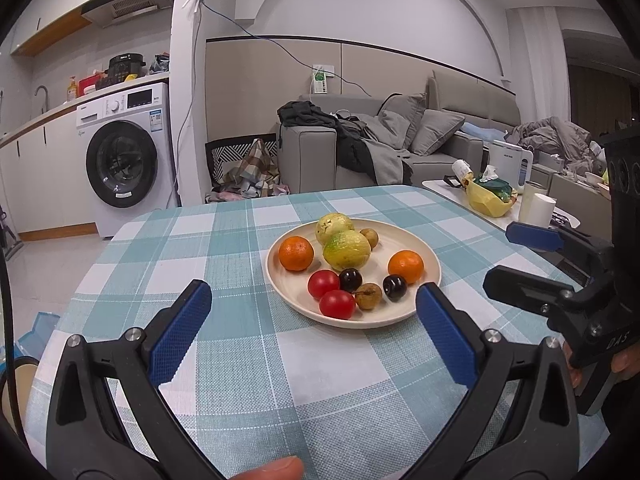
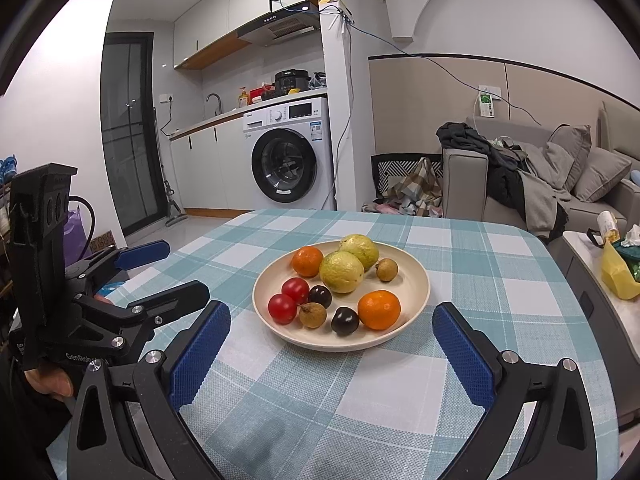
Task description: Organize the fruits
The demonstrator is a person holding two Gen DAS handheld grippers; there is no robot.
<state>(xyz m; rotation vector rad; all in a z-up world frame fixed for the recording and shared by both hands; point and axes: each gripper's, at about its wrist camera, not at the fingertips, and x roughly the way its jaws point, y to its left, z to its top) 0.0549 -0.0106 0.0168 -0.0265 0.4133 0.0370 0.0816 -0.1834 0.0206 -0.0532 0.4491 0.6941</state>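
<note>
Cream-coloured round ceramic plate (image 1: 412,312) sits on a teal-and-white checked tablecloth (image 1: 248,240), toward the far half of the table. On it: two yellow-green guavas (image 1: 346,249) touching each other at centre-back, two oranges (image 1: 296,253) apart on opposite sides, two red cherry tomatoes (image 1: 323,283) side by side at the near rim, two dark purple plums (image 1: 351,279), and brown longans (image 1: 368,296), one between the plums, one behind the guavas. All fruit lies inside the rim.

Left gripper (image 1: 314,334): blue-padded fingers spread wide, holding nothing, hovering over bare cloth just short of the plate. Right gripper (image 2: 332,344): fingers likewise released and empty, flanking the plate's near edge. Each gripper shows at the edge of the other's view, beside the table. Nothing lies between fingers and plate.

Beyond the table: white front-loading washing machine (image 1: 124,160), grey sofa (image 1: 400,148) piled with clothes, low side table (image 1: 496,200) with a yellow bag.
</note>
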